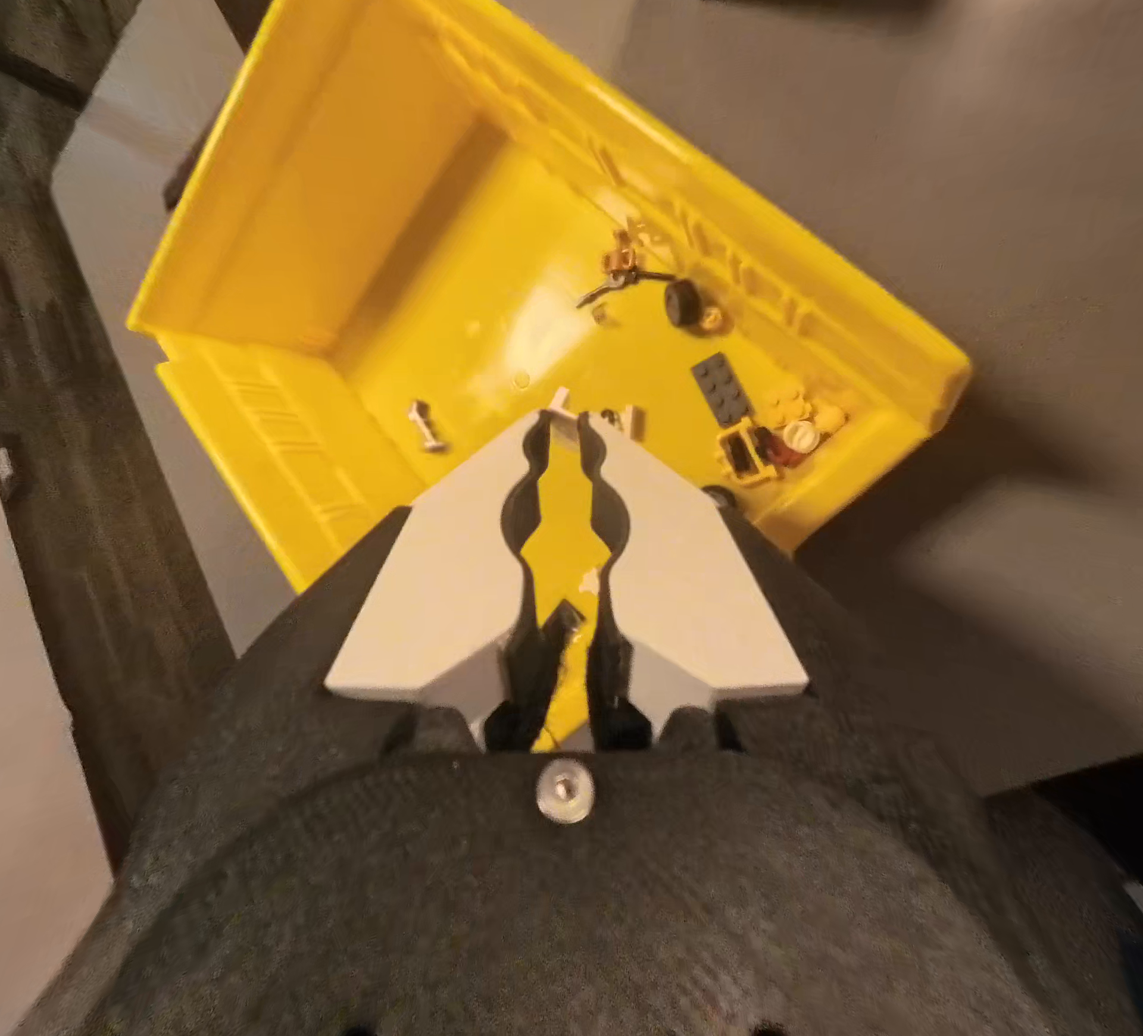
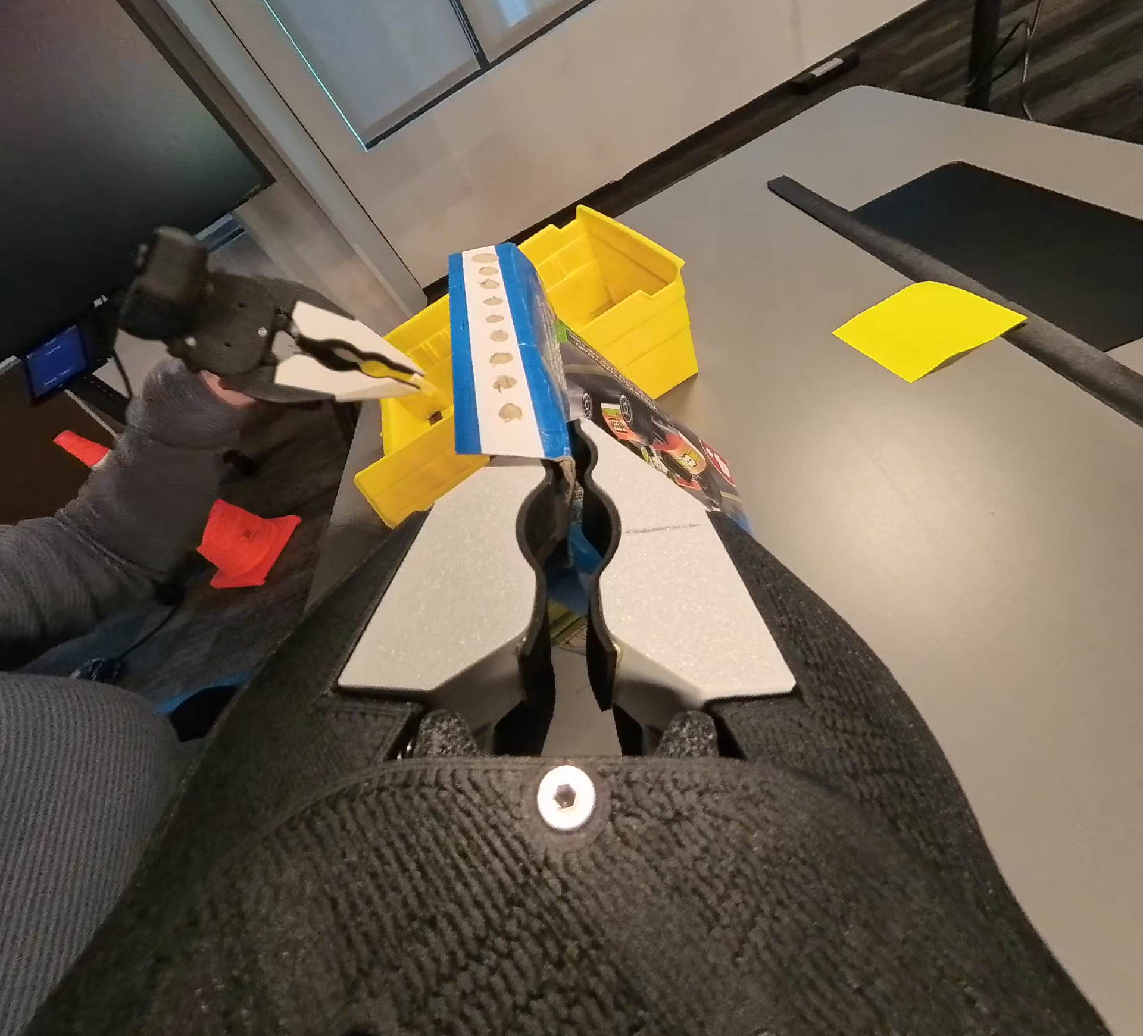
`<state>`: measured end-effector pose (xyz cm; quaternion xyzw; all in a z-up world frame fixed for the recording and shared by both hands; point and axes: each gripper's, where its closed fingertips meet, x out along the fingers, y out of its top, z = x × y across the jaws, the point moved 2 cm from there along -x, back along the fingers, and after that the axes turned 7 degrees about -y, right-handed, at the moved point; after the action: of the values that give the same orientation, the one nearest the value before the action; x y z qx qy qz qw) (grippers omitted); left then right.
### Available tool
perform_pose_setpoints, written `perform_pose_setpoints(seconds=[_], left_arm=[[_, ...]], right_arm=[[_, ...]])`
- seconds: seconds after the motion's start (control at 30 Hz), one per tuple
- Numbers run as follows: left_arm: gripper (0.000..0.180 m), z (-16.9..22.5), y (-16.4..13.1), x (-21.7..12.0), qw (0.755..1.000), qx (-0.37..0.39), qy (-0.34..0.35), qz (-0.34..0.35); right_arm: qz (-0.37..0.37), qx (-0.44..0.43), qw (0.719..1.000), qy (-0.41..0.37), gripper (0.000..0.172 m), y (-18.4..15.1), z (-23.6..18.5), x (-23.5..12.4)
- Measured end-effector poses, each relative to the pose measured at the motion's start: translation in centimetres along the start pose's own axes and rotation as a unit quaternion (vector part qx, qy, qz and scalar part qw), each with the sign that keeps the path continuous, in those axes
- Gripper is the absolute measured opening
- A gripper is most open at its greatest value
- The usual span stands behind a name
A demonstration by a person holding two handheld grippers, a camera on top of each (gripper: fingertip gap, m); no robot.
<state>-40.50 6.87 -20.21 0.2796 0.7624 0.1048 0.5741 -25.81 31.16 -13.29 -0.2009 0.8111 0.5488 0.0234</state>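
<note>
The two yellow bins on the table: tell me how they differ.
The near yellow bin reaches past the table edge; the far yellow bin sits fully on it. The near bin holds loose toy bricks, a dark grey plate and a black wheel; nothing shows in the far bin. The left gripper reaches into the near bin, not the far. Both are open-topped yellow plastic.

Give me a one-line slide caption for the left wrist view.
Left gripper pinches a small white piece inside a yellow bin scattered with toy bricks.

left wrist: close, down into yellow bin (image 1: 321, 190) | right wrist: farther, sees it too (image 2: 625, 289)
</note>
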Motion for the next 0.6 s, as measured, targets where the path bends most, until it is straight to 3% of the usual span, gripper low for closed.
perform_pose_setpoints(seconds=[0.1,0.23,0.47,0.6], left_arm=[[0.010,0.0,-0.1,0.2,0.999,-0.011,-0.016,-0.029],[0.027,-1.7,-1.1,2.5,0.997,-0.053,-0.018,-0.050],[0.032,-8.8,-0.4,6.8,0.979,-0.201,0.003,0.019],[0.036,-10.9,-0.2,10.4,0.964,-0.263,-0.034,0.027]], right_arm=[[-0.002,-0.002,1.000,0.001,0.000,0.0,-0.1,0.0],[-0.003,-0.004,1.000,0.002,0.000,-0.1,-0.2,0.0],[-0.002,-0.001,1.000,0.004,0.000,-0.1,-0.1,0.0],[-0.001,0.000,1.000,0.004,0.000,-0.1,-0.1,0.0]])
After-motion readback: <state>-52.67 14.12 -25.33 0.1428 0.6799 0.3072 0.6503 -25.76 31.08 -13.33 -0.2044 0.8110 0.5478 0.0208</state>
